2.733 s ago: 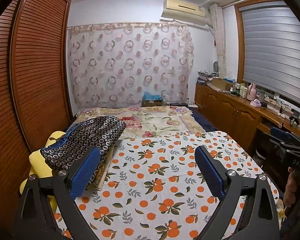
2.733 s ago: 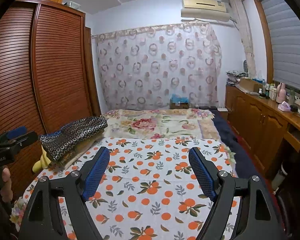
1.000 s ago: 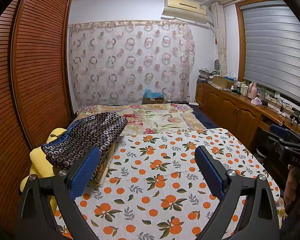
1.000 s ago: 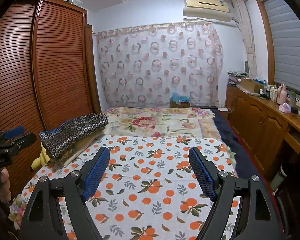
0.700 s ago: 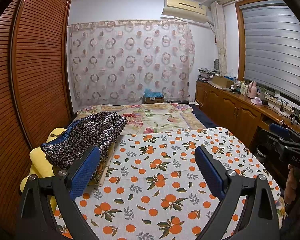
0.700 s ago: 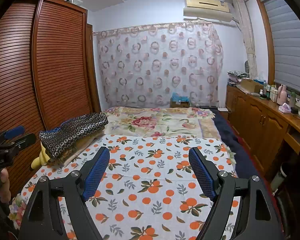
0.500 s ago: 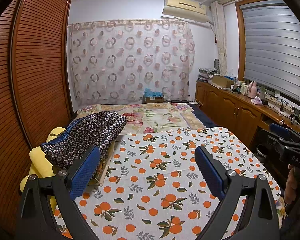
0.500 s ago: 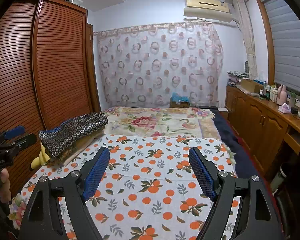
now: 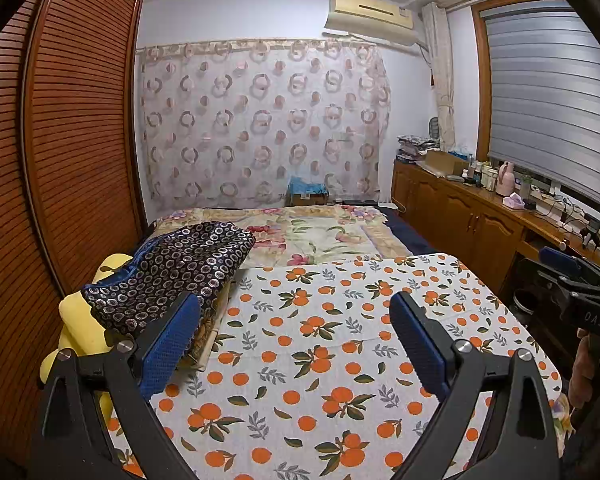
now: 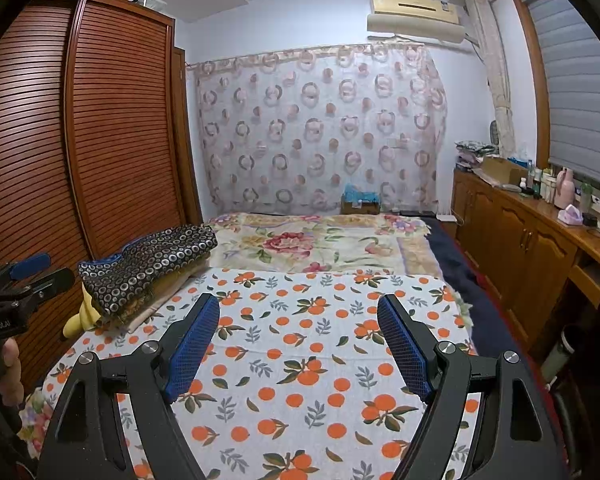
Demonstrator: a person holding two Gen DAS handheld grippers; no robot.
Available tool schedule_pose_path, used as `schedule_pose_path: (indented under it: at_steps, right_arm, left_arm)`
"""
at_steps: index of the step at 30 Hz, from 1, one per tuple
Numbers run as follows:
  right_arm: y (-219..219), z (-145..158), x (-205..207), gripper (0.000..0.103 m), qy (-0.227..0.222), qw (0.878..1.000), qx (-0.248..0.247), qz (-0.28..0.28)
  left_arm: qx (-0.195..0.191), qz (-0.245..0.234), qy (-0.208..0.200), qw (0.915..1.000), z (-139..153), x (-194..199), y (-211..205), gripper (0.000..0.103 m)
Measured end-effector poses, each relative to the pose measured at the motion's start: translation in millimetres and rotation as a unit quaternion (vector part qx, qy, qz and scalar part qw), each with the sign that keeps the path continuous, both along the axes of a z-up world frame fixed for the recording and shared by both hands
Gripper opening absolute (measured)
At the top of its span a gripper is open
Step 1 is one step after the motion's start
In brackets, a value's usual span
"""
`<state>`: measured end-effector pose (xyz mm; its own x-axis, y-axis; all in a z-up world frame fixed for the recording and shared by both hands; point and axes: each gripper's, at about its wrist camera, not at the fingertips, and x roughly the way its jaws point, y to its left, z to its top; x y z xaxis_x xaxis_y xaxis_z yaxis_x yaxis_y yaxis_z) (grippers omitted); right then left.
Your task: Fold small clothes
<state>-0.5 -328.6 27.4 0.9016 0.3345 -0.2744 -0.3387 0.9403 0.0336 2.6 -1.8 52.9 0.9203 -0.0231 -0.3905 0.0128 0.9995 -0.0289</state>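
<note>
Above the orange-print sheet (image 9: 320, 360), two gripper units gape empty beside one dark patterned garment (image 9: 172, 272).

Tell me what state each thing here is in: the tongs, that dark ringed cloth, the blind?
Left tongs: open, holding nothing.
Right tongs: open, holding nothing.
Dark ringed cloth: folded, lying on the bed's left side.
Orange-print cloth: spread flat.
Window blind: lowered.
Wardrobe doors: shut.

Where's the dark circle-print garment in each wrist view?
Left wrist: garment left of centre, behind the left gripper's left finger.
Right wrist: garment at mid-left, beyond the right gripper.
Shared landmark: orange-print cloth, directly right of it.
</note>
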Motion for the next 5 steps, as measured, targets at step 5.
schedule_pose_path:
  at_steps: [5]
  right_arm:
    - [0.3, 0.1, -0.2, 0.083, 0.0, 1.0, 0.0, 0.0]
  left_arm:
    - [-0.001, 0.001, 0.0, 1.0, -1.2, -0.7, 0.6, 0.096]
